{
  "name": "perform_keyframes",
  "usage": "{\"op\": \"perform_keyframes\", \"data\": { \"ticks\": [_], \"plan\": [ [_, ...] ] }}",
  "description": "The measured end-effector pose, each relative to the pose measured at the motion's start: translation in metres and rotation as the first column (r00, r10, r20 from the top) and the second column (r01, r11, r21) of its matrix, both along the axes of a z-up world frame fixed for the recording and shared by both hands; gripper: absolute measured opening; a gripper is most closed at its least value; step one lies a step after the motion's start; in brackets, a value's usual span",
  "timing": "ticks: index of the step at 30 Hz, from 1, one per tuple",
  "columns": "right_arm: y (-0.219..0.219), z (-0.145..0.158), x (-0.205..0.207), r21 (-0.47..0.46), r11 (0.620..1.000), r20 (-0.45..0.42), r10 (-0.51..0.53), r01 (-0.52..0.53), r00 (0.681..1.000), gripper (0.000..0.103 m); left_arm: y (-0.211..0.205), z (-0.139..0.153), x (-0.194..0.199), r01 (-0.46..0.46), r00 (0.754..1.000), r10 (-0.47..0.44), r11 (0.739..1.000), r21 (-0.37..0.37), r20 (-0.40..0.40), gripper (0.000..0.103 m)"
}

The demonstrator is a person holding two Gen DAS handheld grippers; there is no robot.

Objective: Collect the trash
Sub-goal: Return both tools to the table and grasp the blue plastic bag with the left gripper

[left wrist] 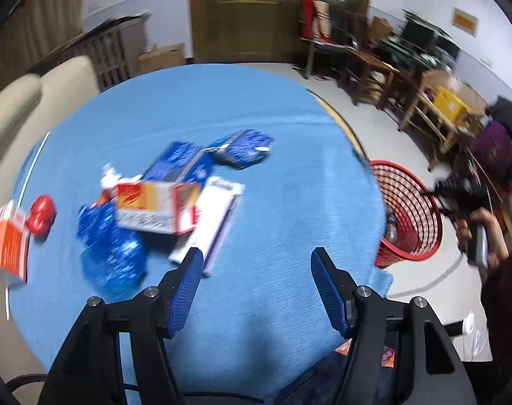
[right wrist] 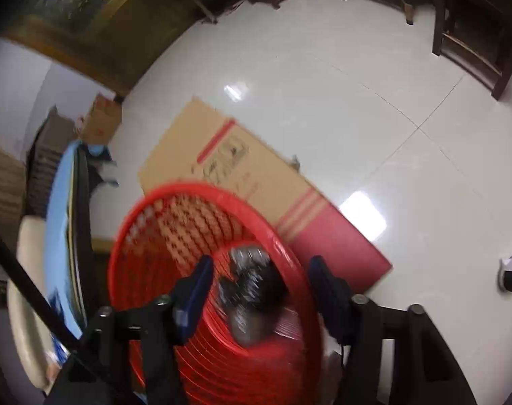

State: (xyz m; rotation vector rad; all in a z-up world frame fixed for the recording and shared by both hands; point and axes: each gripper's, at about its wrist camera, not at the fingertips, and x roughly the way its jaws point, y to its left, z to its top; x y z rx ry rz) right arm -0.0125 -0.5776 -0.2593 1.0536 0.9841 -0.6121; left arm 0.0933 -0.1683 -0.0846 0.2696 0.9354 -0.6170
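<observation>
- Over by the left wrist view, the left gripper (left wrist: 256,260) hung above the blue table cloth (left wrist: 289,182) with its jaws apart and nothing between them.
- Just past its fingers lay a heap of trash: a white box (left wrist: 219,216), a red and white carton (left wrist: 154,211), a blue box (left wrist: 185,163) and a crinkly blue bag (left wrist: 111,246), all touching or piled together.
- Near the left edge sat a small red thing (left wrist: 40,214) beside an orange carton (left wrist: 6,249).
- Off the table's right side stood the red basket (left wrist: 411,216) on the floor, and a hand (left wrist: 482,233) held the right gripper (left wrist: 458,195) near it.
- Next, in the right wrist view, the right gripper (right wrist: 259,270) pointed down over the red basket (right wrist: 175,222), jaws apart, holding nothing.
- Inside the basket lay a blurry black and silver wrapper (right wrist: 252,280), below the gripper's fingers.
- Behind the basket a flat cardboard sheet (right wrist: 256,168) lay on the white floor (right wrist: 357,101).
</observation>
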Motion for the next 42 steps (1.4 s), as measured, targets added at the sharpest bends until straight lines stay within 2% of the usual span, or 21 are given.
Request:
{"op": "perform_keyframes", "data": {
  "ticks": [4,6,10,12,14,17,20,25,27,30,34,36,37,38,41,42],
  "plan": [
    [0.035,-0.002,-0.011,0.089,0.995,0.027,0.033,-0.035,0.999,0.058,0.025,0.002,0.007,-0.055,0.998,0.055,0.998,-0.031,-0.003,0.067],
    [0.046,-0.002,-0.021,0.092,0.996,0.014,0.015,-0.017,1.000,0.058,0.034,0.005,0.009,-0.077,0.997,0.077,0.996,-0.038,0.005,0.067],
    [0.041,0.018,-0.038,0.027,0.998,0.035,-0.056,0.055,0.998,0.058,0.063,0.011,0.014,-0.137,0.989,0.139,0.989,-0.054,0.043,0.067],
    [0.036,0.041,-0.047,-0.019,0.996,0.077,-0.091,0.092,0.993,0.059,0.077,0.010,0.019,-0.169,0.984,0.172,0.984,-0.063,0.042,0.072],
    [0.038,0.069,-0.049,-0.090,0.991,0.118,-0.089,0.100,0.989,0.059,0.090,0.005,0.025,-0.208,0.977,0.211,0.975,-0.074,0.025,0.072],
    [0.060,0.110,-0.029,-0.172,0.985,0.190,0.019,0.014,0.982,0.059,0.101,-0.001,0.032,-0.249,0.968,0.249,0.965,-0.083,-0.002,0.072],
    [0.096,0.129,0.008,-0.190,0.972,0.231,0.183,-0.141,0.956,0.059,0.106,-0.005,0.037,-0.266,0.964,0.266,0.959,-0.098,-0.013,0.073],
    [0.162,0.123,0.078,-0.153,0.926,0.233,0.374,-0.346,0.898,0.059,0.108,-0.022,0.050,-0.277,0.960,0.273,0.958,-0.077,-0.066,0.074],
    [0.198,0.118,0.109,-0.140,0.883,0.222,0.468,-0.447,0.855,0.059,0.111,-0.029,0.058,-0.298,0.953,0.291,0.952,-0.077,-0.089,0.074],
    [0.248,0.113,0.133,-0.138,0.816,0.216,0.578,-0.561,0.787,0.059,0.109,-0.040,0.073,-0.325,0.942,0.315,0.943,-0.073,-0.118,0.074],
    [0.289,0.105,0.156,-0.123,0.774,0.189,0.633,-0.622,0.751,0.059,0.109,-0.057,0.093,-0.349,0.930,0.332,0.933,-0.094,-0.158,0.072],
    [0.305,0.103,0.162,-0.126,0.754,0.174,0.656,-0.644,0.734,0.059,0.111,-0.065,0.100,-0.358,0.921,0.335,0.929,-0.092,-0.197,0.045],
    [0.310,0.104,0.164,-0.131,0.747,0.171,0.665,-0.652,0.727,0.059,0.112,-0.070,0.103,-0.357,0.917,0.326,0.928,-0.105,-0.231,0.038],
    [0.316,0.104,0.167,-0.140,0.738,0.168,0.675,-0.660,0.718,0.059,0.117,-0.074,0.105,-0.358,0.910,0.311,0.923,-0.141,-0.274,0.027],
    [0.333,0.117,0.175,-0.192,0.696,0.170,0.717,-0.691,0.676,0.059,0.125,-0.075,0.100,-0.360,0.913,0.313,0.920,-0.155,-0.263,0.015],
    [0.341,0.124,0.178,-0.218,0.675,0.177,0.737,-0.705,0.652,0.059,0.128,-0.075,0.098,-0.360,0.913,0.311,0.919,-0.162,-0.262,0.013]
  ]
}}
